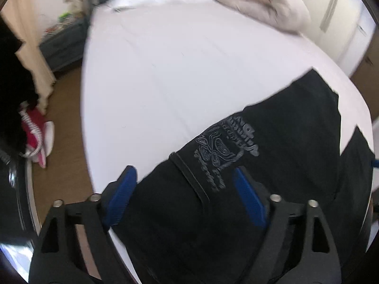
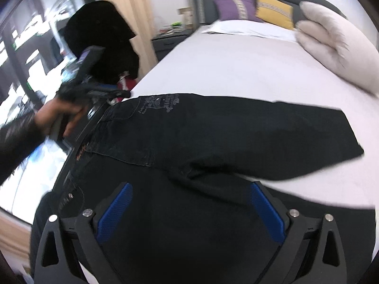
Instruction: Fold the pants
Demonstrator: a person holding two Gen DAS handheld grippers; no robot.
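Note:
Black pants [image 2: 213,137] lie spread on the white bed [image 2: 236,66], waistband at the left edge, one leg stretching right. A grey printed logo [image 1: 222,146] marks the area near the waist. My left gripper [image 1: 183,177] is open, hovering above the waistband and logo, holding nothing. It also shows in the right wrist view [image 2: 101,90], held by a hand at the bed's left edge. My right gripper [image 2: 189,194] is open above the seat and crotch of the pants, holding nothing.
A folded beige duvet [image 2: 336,47] lies at the bed's far right. Purple [image 2: 234,8] and yellow [image 2: 274,9] cushions lean on the headboard. A nightstand [image 2: 170,40] stands beside the bed. Dark clothing [image 2: 104,40] hangs left; pink-and-white fabric [image 1: 38,135] lies on the floor.

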